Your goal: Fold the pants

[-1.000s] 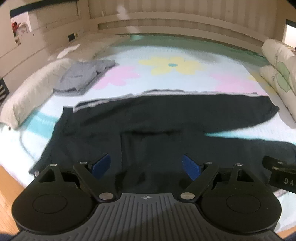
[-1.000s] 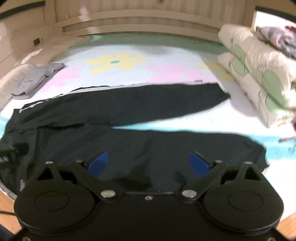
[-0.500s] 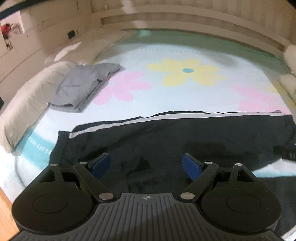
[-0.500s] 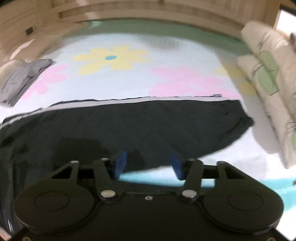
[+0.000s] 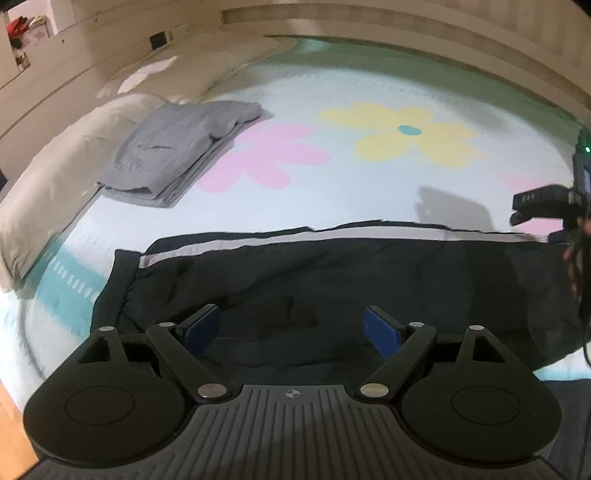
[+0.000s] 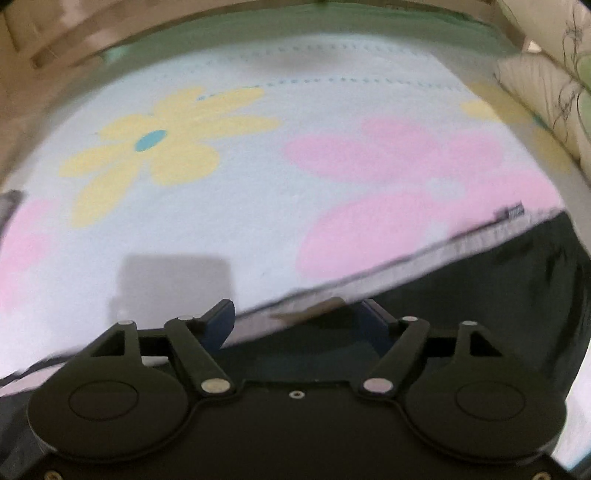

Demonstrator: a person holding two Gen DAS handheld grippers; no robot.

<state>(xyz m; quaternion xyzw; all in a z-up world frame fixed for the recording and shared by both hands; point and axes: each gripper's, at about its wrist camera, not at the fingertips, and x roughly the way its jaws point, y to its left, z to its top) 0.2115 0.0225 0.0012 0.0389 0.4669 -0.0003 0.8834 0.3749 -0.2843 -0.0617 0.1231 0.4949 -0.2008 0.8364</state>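
Black pants (image 5: 332, 280) with a pale side stripe lie flat across a flowered bedspread (image 5: 369, 192). My left gripper (image 5: 291, 325) hovers open over the waist end, blue pads wide apart with nothing gripped. My right gripper (image 6: 297, 319) is low over the far, striped edge of a pant leg (image 6: 480, 295). Its jaws are opening; that edge runs between the fingers, and the pads do not press on it. The right wrist picture is blurred. The right gripper (image 5: 543, 206) also shows at the right rim of the left wrist view.
A folded grey garment (image 5: 177, 155) lies at the far left beside a long pale pillow (image 5: 48, 184). Stacked flowered bedding (image 6: 554, 85) lines the right side. A wooden wall (image 5: 369, 22) runs behind the bed. Wood floor (image 5: 11, 424) shows at the lower left.
Both grippers have moved across the pants toward the far striped edge. The right gripper's jaws narrowed, then widened again, and it came down close to the cloth.
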